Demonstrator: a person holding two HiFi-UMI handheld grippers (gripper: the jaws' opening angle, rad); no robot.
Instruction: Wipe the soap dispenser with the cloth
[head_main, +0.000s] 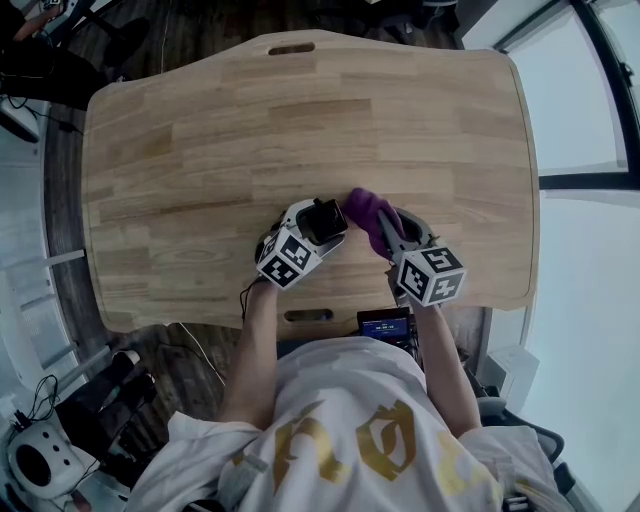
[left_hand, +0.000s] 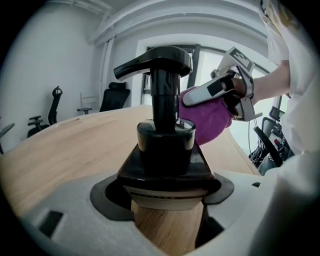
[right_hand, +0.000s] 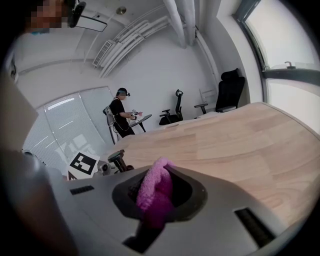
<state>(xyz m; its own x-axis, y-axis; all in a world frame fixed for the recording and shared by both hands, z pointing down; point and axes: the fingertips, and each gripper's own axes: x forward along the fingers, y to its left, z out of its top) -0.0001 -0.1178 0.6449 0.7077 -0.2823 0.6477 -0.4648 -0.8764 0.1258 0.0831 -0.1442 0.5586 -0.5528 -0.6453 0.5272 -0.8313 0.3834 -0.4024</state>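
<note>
A black soap dispenser (left_hand: 167, 150) with a pump head (left_hand: 157, 62) stands upright on the wooden table (head_main: 200, 150). My left gripper (left_hand: 167, 202) is shut on its lower body. In the head view the dispenser (head_main: 325, 218) sits just left of the purple cloth (head_main: 366, 212). My right gripper (right_hand: 157, 202) is shut on the cloth (right_hand: 154, 190), which bunches up between the jaws. In the left gripper view the cloth (left_hand: 210, 120) is close against the right side of the pump neck, with the right gripper (left_hand: 225, 90) behind it. I cannot tell whether cloth and dispenser touch.
Both grippers work near the table's front edge (head_main: 310, 316), close to the person's body. Office chairs (right_hand: 227, 92) stand beyond the far side. Another person (right_hand: 122, 117) stands at a small table in the background. Windows run along the right.
</note>
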